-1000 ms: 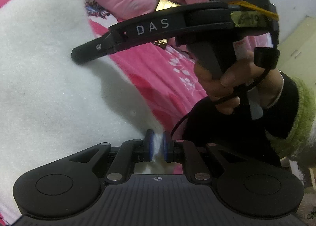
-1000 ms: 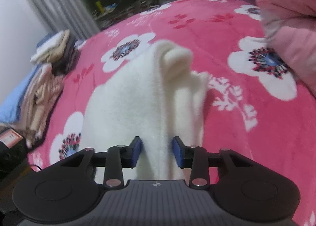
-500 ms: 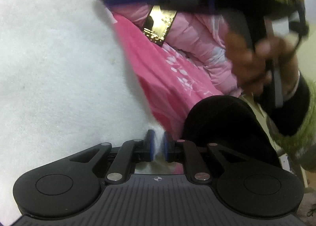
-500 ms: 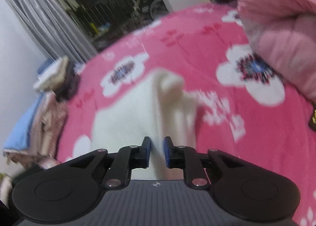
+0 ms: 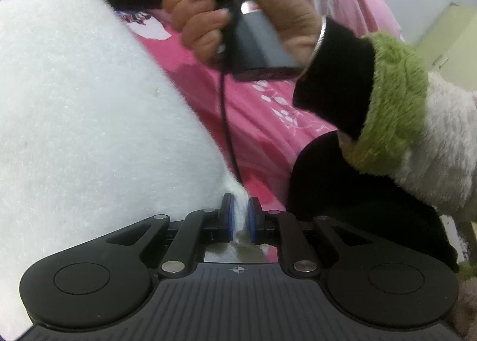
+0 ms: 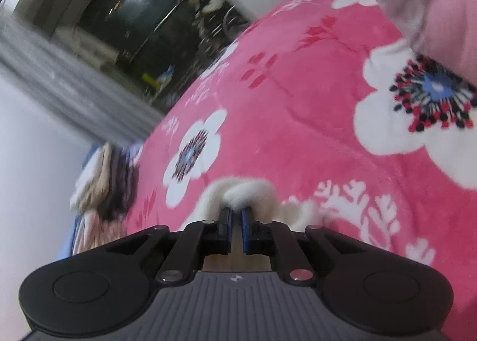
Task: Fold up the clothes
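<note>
**A:** Low in the middle of the left wrist frame, the left gripper is pinching a tuft of the fluffy white fleece garment; the blue-padded fingers are standing nearly closed, with only the pinched fabric between them. The garment's broad panel is filling the left half of that frame, over the pink floral blanket.

**B:** And the right gripper?

**A:** Lower centre of the right wrist frame, its jaws are sitting almost together on a bunched roll of the same fleece. That view is blurring, so how deep the bite goes I cannot tell. The person's hand, green fluffy cuff at the wrist, is gripping the right tool's handle in the upper middle of the left frame.

**B:** Step in hand?

**A:** My reading: both corners are being carried for a fold. Doing it well likely means keeping both pinches firm, keeping the edge between them taut and level, and laying it down square so the thick pile is not bunching.

**B:** Anything nearby?

**A:** Stacked folded clothes are sitting at the left edge of the right frame.
</note>
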The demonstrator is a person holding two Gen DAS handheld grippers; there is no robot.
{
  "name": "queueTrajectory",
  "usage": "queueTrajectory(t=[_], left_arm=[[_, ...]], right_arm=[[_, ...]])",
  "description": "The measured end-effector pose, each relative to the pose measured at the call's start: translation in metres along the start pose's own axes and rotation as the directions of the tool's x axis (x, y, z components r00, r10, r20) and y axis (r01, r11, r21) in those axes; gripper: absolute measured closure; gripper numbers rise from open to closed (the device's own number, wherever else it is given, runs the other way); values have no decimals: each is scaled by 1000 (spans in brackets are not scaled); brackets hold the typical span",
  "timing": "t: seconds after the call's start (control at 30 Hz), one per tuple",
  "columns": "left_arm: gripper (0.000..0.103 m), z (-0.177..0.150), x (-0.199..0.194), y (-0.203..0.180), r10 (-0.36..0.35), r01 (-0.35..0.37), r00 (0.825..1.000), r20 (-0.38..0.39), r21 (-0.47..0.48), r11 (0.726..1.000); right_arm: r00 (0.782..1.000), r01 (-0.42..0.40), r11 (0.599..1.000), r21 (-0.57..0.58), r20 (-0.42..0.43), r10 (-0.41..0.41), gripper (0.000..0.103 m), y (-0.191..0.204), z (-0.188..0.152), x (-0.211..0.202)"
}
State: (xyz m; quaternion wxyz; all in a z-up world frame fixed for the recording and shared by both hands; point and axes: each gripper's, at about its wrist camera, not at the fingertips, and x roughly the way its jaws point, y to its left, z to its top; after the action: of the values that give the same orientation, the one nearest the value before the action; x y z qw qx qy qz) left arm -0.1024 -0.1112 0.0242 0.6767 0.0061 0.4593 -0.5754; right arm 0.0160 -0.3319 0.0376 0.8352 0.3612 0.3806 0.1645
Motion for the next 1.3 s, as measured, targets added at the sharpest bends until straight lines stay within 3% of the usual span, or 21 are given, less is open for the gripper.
queueTrajectory(t=[0.17,0.3,0.47,0.53,0.57,0.63,0.67,0.73,0.83,0.93,1.03,1.1,1.13,1.2,1.3], left_arm=[[91,2,2,1,-6,6,1000,-8,-4,1000],[91,5,3,4,-5,5,1000,-14,-9,1000],[91,8,5,4,6,-6,1000,-21,-23,1000],[91,9,7,2,18,-19,1000,-24,-29,999],[91,9,8,1,24,-25,999,-26,-31,999],[91,11,10,-4,37,-38,999,-32,-32,999],[91,12,11,-5,45,-46,998,-33,-30,999],[91,14,12,-7,49,-50,998,-34,-35,998],[91,13,11,-7,51,-53,998,-29,-36,998],[91,12,11,-7,50,-51,998,-23,-35,998],[91,10,10,-6,49,-50,999,-16,-38,998],[91,9,9,-4,48,-49,999,-14,-37,998],[91,9,9,-4,48,-48,999,-13,-37,998],[91,8,7,-3,47,-48,999,-4,-34,998],[91,8,-1,-2,43,-43,999,2,-44,998]], right_arm=[[1000,-11,1000,20,26,10,92,-3,-1,-20],[994,-35,999,18,107,33,92,7,1,-61],[987,-126,976,-179,77,141,92,50,-5,-63],[995,-60,948,-312,56,81,92,65,-16,-48],[999,11,929,-370,49,8,93,64,-24,-37],[987,158,865,-477,57,-150,99,59,-42,-11],[983,179,858,-482,59,-173,99,57,-44,-7],[984,175,869,-463,63,-164,100,57,-39,-10],[975,221,828,-516,131,-179,100,73,-37,-23],[967,226,799,-557,226,-117,96,101,-39,-50],[974,177,773,-609,222,-48,96,118,-41,-47],[974,209,730,-651,208,-93,96,122,-47,-30],[972,226,726,-649,205,-119,96,115,-48,-21],[964,264,742,-617,200,-176,103,90,-49,-1],[950,312,751,-582,193,-245,103,61,-50,23]])
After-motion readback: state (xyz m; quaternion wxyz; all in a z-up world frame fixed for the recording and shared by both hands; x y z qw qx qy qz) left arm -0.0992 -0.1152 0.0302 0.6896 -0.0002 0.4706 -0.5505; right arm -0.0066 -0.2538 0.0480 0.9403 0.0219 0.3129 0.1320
